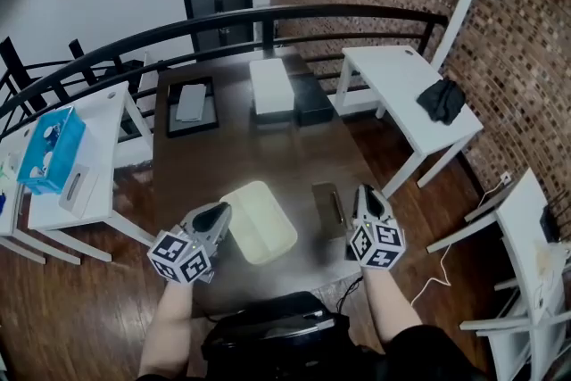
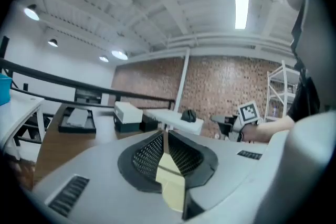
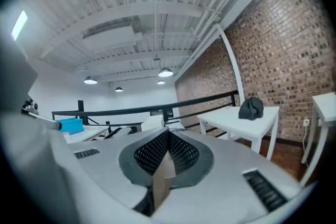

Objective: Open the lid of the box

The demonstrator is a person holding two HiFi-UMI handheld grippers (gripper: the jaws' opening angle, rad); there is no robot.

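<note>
A cream lid point(image 1: 259, 221) lies tilted on the dark wooden table point(image 1: 268, 156), near its front edge. Beside it, to the right, is a flat dark-brown box part point(image 1: 326, 210). My left gripper point(image 1: 220, 214) is at the lid's left edge. In the left gripper view the left gripper point(image 2: 165, 138) is shut on a thin cream edge of the lid point(image 2: 171, 182). My right gripper point(image 1: 360, 194) sits at the brown part's right side. In the right gripper view the right gripper point(image 3: 168, 135) is shut on a thin brown edge point(image 3: 161, 182). Both gripper cameras look up across the room.
At the table's far end stand a white box point(image 1: 271, 86) on a black base, a black box point(image 1: 313, 99) and a black tray point(image 1: 190, 105). White desks point(image 1: 403, 83) flank the table; the right one bears a black cloth point(image 1: 442, 100), the left a blue box point(image 1: 52, 149).
</note>
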